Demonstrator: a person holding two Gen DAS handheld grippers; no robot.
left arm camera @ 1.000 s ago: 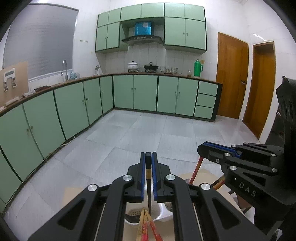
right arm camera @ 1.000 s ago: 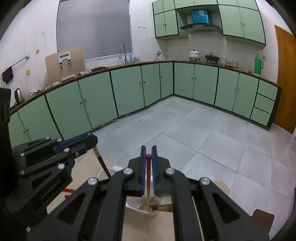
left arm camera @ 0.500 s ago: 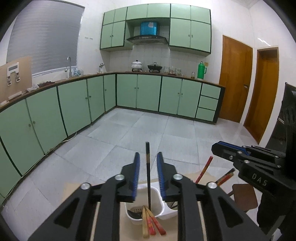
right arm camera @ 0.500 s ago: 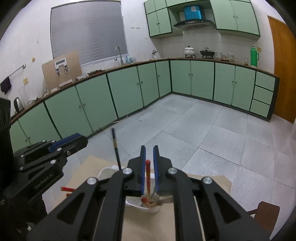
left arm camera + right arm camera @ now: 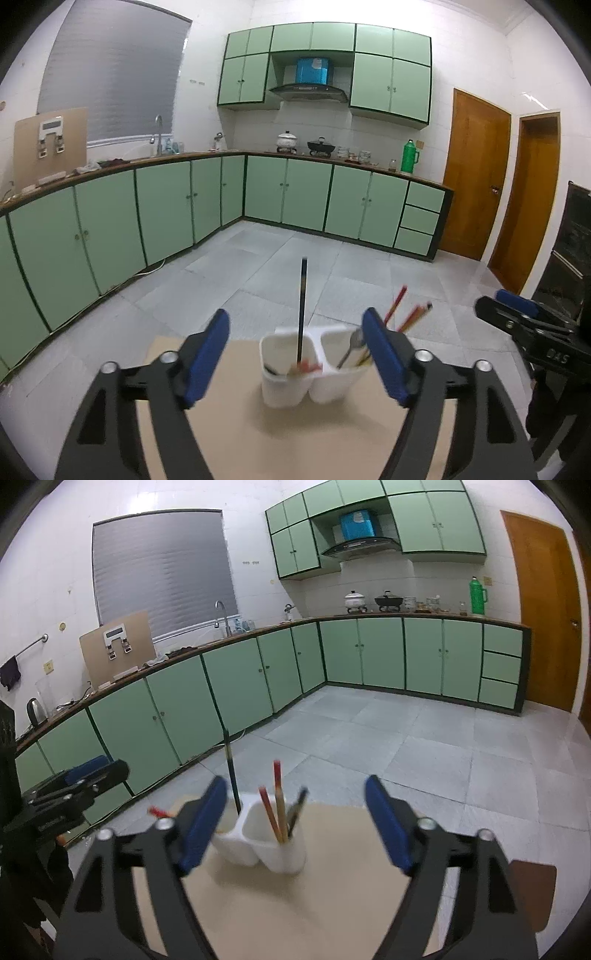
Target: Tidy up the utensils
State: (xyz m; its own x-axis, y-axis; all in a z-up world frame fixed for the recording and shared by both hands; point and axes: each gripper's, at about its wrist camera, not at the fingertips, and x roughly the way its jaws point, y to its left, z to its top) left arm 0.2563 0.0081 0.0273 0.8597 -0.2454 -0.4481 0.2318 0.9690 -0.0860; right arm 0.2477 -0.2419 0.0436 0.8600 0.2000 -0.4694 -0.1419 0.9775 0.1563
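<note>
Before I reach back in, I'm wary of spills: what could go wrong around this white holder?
1. The black chopstick stands tall and near upright in the white holder; a passing finger could knock it out.
2. The red chopsticks lean outward in the other compartment and could snag.
3. The holder sits near the table's far edge, so a push could slide it off.

A home kitchen: green cabinets [image 5: 288,195], range hood [image 5: 308,90], sink tap [image 5: 221,616].

Black angular gripper arms, silver screws, blue-padded fingers [image 5: 207,354], white "DAS" lettering on the right gripper [image 5: 517,317]
</note>
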